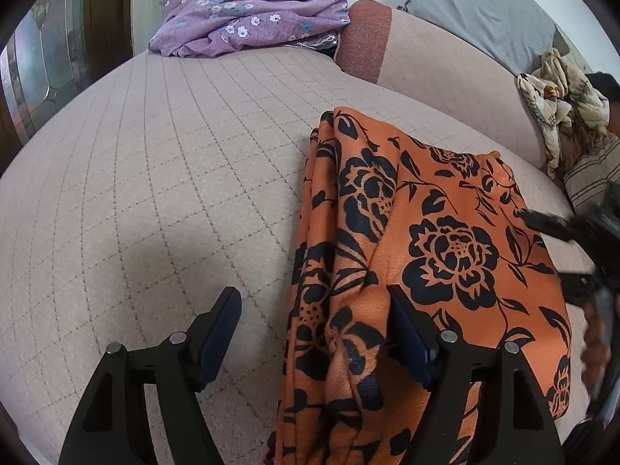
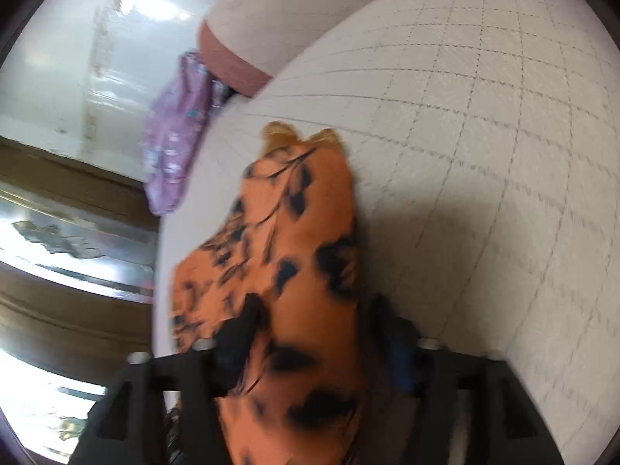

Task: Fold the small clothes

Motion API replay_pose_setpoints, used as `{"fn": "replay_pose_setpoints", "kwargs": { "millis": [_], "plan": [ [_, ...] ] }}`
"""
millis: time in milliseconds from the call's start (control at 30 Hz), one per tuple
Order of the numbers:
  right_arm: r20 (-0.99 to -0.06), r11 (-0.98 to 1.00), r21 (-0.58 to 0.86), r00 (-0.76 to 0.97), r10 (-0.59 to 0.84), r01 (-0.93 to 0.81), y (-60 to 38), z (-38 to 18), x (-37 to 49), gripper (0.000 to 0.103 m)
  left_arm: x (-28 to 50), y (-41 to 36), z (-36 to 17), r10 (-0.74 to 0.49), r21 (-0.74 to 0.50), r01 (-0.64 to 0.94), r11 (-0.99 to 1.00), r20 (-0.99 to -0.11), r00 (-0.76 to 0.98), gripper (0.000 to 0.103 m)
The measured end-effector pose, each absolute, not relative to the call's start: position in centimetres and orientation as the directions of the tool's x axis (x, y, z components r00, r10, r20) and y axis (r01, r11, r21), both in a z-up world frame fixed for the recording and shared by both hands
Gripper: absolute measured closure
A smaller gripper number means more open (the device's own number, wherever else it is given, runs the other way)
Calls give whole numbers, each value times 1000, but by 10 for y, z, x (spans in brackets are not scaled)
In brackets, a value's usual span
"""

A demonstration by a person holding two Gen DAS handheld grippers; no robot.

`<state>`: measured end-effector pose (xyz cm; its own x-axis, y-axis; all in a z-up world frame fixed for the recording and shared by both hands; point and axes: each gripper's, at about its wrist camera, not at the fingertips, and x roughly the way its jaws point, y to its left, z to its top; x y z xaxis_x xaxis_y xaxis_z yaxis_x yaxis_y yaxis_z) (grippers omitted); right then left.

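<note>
My left claw (image 1: 312, 333) gapes over the orange cloth's (image 1: 426, 255) bunched edge on the sofa (image 1: 155, 178), ready to pinch. My right claw (image 2: 310, 352) straddles it; blurred, grip unclear.

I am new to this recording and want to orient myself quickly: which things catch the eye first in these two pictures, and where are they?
The orange cloth with black flowers stands out, lying folded on the pale checked sofa seat. The left gripper is open at its near edge, and the right gripper has cloth between its fingers. A purple flowered garment lies crumpled at the far end.
</note>
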<state>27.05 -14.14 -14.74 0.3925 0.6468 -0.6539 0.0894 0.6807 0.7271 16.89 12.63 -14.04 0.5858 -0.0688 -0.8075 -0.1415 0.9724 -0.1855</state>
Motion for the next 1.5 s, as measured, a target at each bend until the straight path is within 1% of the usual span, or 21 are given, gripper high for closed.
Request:
{"fn": "replay_pose_setpoints", "kwargs": {
  "millis": [200, 233, 267, 300, 433, 500, 567, 733, 767, 800, 833, 867, 933, 1000, 1067, 1200, 1233, 1300, 1367, 1433, 1500],
  "plan": [
    [-664, 696, 716, 356, 657, 51, -140, -135, 196, 33, 167, 128, -140, -72, -195, -150, 969, -809, 584, 25],
    [-669, 695, 718, 327, 667, 50, -137, -141, 185, 40, 167, 129, -141, -74, -197, -151, 969, -809, 583, 25],
    [-666, 698, 716, 311, 678, 11, -131, -140, 177, 55, 166, 129, -141, -72, -196, -152, 969, -809, 583, 25],
    [-680, 718, 696, 317, 662, -6, -129, -138, 177, 60, 166, 130, -141, -69, -194, -153, 969, -808, 585, 25],
    [-715, 783, 617, 358, 600, -82, -121, -107, 167, 62, 165, 130, -140, -72, -197, -152, 969, -808, 585, 25],
    [-760, 815, 574, 321, 566, -77, -120, -121, 171, 59, 165, 128, -140, -72, -192, -146, 971, -809, 584, 25],
    [-737, 782, 623, 327, 591, -10, -127, -137, 171, 35, 164, 128, -140, -70, -189, -144, 971, -806, 587, 25],
    [-679, 740, 672, 362, 639, -45, -132, -120, 152, 30, 165, 132, -140, -74, -195, -147, 970, -807, 585, 25],
    [-688, 749, 661, 353, 634, -56, -128, -123, 151, 39, 165, 132, -140, -75, -197, -147, 969, -807, 586, 25],
    [-733, 774, 630, 280, 620, -66, -120, -136, 152, 57, 166, 132, -140, -81, -201, -144, 969, -809, 583, 25],
    [-748, 783, 619, 255, 612, -62, -118, -145, 152, 65, 165, 133, -140, -81, -201, -143, 969, -807, 586, 25],
    [-744, 780, 623, 265, 614, -59, -120, -147, 151, 66, 165, 134, -140, -84, -205, -143, 968, -806, 586, 25],
    [-760, 805, 587, 280, 586, -88, -115, -136, 151, 64, 163, 141, -136, -113, -246, -150, 958, -801, 588, 27],
    [-775, 826, 554, 296, 558, -104, -113, -127, 151, 45, 157, 151, -127, -163, -317, -161, 935, -784, 599, 27],
    [-783, 856, 509, 367, 503, -88, -122, -116, 149, 37, 150, 165, -115, -200, -385, -171, 907, -750, 630, 27],
    [-745, 872, 483, 484, 459, -83, -144, -87, 146, 36, 144, 175, -123, -228, -389, -188, 902, -798, 557, 30],
    [-715, 856, 508, 505, 483, -99, -146, -79, 147, 36, 145, 174, -132, -215, -358, -197, 913, -830, 515, 42],
    [-663, 819, 554, 514, 544, -153, -139, -69, 153, 36, 143, 180, -138, -234, -379, -208, 902, -832, 503, 46],
    [-667, 815, 551, 491, 560, -181, -127, -72, 160, 36, 145, 182, -127, -274, -415, -195, 889, -822, 499, 60],
    [-684, 817, 544, 463, 563, -191, -110, -82, 169, 36, 145, 183, -114, -298, -439, -179, 880, -806, 512, 60],
    [-666, 802, 570, 470, 580, -182, -114, -86, 167, 36, 148, 185, -101, -313, -455, -146, 878, -778, 544, 50]
  ]
}}
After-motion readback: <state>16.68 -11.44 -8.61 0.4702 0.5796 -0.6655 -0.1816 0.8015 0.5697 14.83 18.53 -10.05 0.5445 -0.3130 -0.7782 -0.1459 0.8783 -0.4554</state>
